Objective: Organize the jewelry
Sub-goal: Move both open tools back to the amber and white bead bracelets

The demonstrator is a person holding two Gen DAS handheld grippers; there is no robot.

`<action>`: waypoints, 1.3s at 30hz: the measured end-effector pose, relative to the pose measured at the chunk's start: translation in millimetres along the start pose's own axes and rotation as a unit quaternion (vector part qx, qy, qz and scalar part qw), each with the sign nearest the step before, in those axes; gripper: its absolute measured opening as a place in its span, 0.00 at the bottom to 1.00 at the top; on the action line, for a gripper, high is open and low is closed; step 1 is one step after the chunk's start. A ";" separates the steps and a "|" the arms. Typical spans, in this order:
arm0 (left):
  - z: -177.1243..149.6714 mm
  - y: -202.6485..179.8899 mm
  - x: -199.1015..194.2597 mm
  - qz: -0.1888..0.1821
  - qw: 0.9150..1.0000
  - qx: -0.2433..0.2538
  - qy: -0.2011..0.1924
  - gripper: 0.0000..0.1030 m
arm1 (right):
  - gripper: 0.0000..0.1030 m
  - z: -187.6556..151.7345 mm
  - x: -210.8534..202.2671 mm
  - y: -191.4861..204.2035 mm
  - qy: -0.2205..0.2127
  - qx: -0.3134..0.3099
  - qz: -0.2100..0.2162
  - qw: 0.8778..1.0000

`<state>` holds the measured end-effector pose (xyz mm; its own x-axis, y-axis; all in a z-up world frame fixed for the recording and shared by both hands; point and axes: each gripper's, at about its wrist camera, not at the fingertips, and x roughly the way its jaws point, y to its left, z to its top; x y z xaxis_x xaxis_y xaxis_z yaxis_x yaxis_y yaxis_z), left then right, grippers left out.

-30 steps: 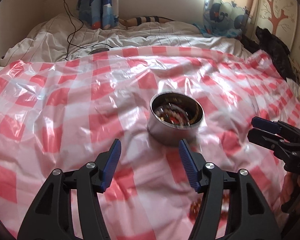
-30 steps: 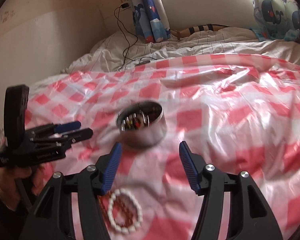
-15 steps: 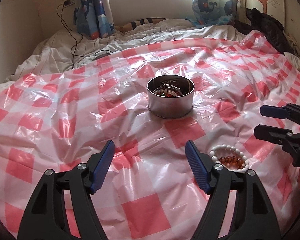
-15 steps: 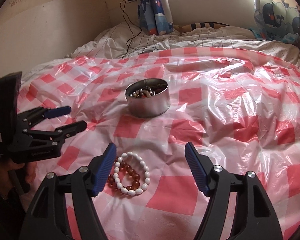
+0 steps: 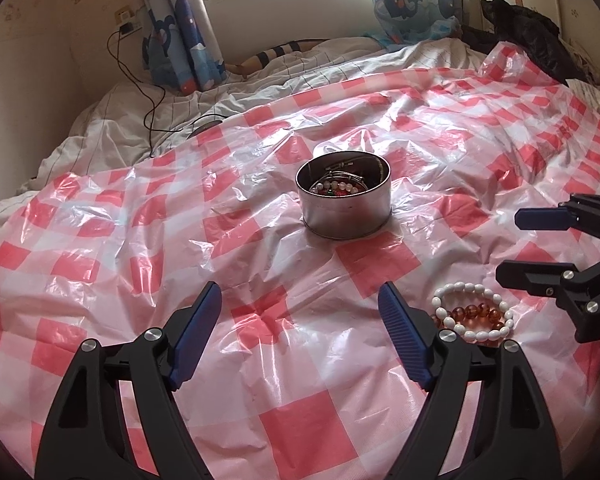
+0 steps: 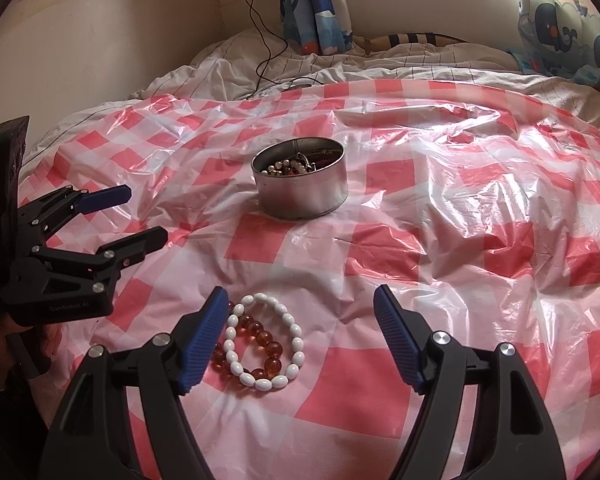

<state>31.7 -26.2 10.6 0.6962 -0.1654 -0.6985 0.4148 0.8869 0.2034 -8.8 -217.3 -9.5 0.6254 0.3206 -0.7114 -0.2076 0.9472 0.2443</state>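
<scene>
A round metal tin [image 5: 345, 205] holding several pieces of jewelry stands on the red-and-white checked plastic sheet [image 5: 140, 240]; it also shows in the right wrist view [image 6: 300, 184]. A white bead bracelet [image 6: 288, 340] and an amber bead bracelet [image 6: 265, 338] lie together on the sheet, nearer than the tin; both show in the left wrist view, white [image 5: 460, 289] and amber [image 5: 474, 314]. My left gripper [image 5: 300, 312] is open and empty, short of the tin. My right gripper [image 6: 300, 312] is open and empty, with the bracelets by its left finger.
The sheet covers a bed with a white duvet [image 5: 112, 128] behind it. A black charger cable [image 6: 266, 56] runs from a wall socket onto the duvet. Whale-print curtains [image 5: 180, 40] hang at the back. Dark clothing [image 5: 528, 36] lies at the far right.
Both grippers have pulled back from the tin and risen, so the tin looks farther off. The two bracelets have come fully into view. Both grippers stay open.
</scene>
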 end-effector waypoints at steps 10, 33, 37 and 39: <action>0.7 -2.4 0.7 -0.001 1.000 0.001 -0.002 0.76 | 0.71 -0.4 -1.2 -2.2 0.001 0.000 0.001 1.000; 2.6 -5.8 3.9 0.005 1.000 0.011 -0.003 0.81 | 0.71 -6.1 12.4 0.8 0.026 -0.033 -0.018 0.999; 2.6 -5.1 4.3 0.009 1.000 0.015 -0.005 0.81 | 0.72 -6.2 13.9 1.7 0.026 -0.035 -0.020 0.999; 2.6 -4.5 4.6 0.010 1.000 0.015 -0.005 0.81 | 0.72 -6.2 13.9 1.7 0.028 -0.035 -0.020 0.999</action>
<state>34.6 -32.2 8.2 0.7100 -0.1530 -0.6874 0.4187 0.8765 0.2375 -5.1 -211.2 -23.0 0.5920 0.2802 -0.7556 -0.2357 0.9568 0.1701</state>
